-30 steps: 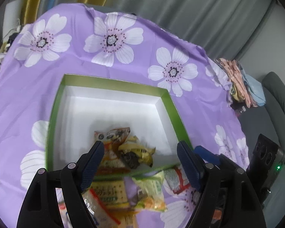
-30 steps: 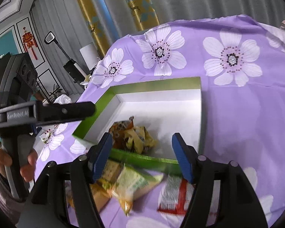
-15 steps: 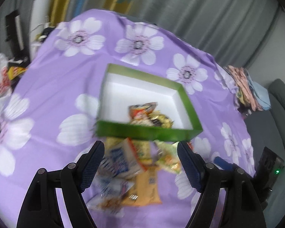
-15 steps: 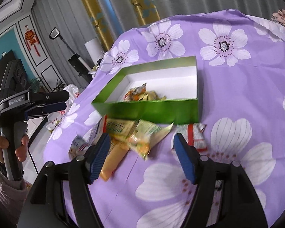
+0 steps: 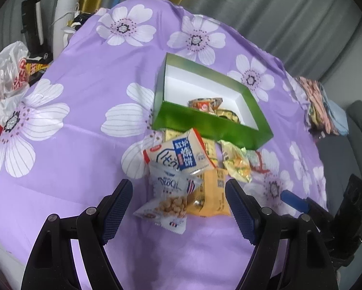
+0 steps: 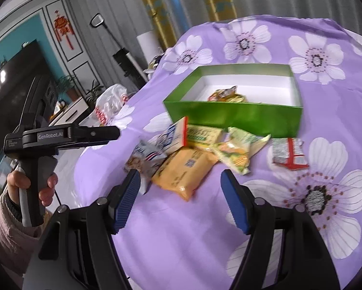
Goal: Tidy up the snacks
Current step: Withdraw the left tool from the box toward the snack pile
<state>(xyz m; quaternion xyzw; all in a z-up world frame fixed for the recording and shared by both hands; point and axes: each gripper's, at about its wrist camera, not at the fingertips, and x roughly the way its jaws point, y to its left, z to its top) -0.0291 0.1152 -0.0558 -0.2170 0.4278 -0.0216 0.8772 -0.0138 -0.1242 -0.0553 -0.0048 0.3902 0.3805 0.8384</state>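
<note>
We hover both tongs, left (image 5: 178, 207) and right (image 6: 179, 193), wide and empty, over loose foil snack packets (image 6: 185, 166); next: grasp one, drop into shallow green cardboard box (image 6: 231, 117).

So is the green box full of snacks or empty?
Neither: the green box is mostly empty. Two or three snack packets lie inside on its white floor; the other packets lie outside on the purple cloth.

Right gripper (image 6: 181, 181) open and empty over purple cloth (image 6: 181, 241), orange packet (image 6: 183, 169) just ahead between its fingertips, snack pile beyond, green box (image 6: 234, 117) further ahead, left gripper (image 6: 60, 137) off left.
</note>
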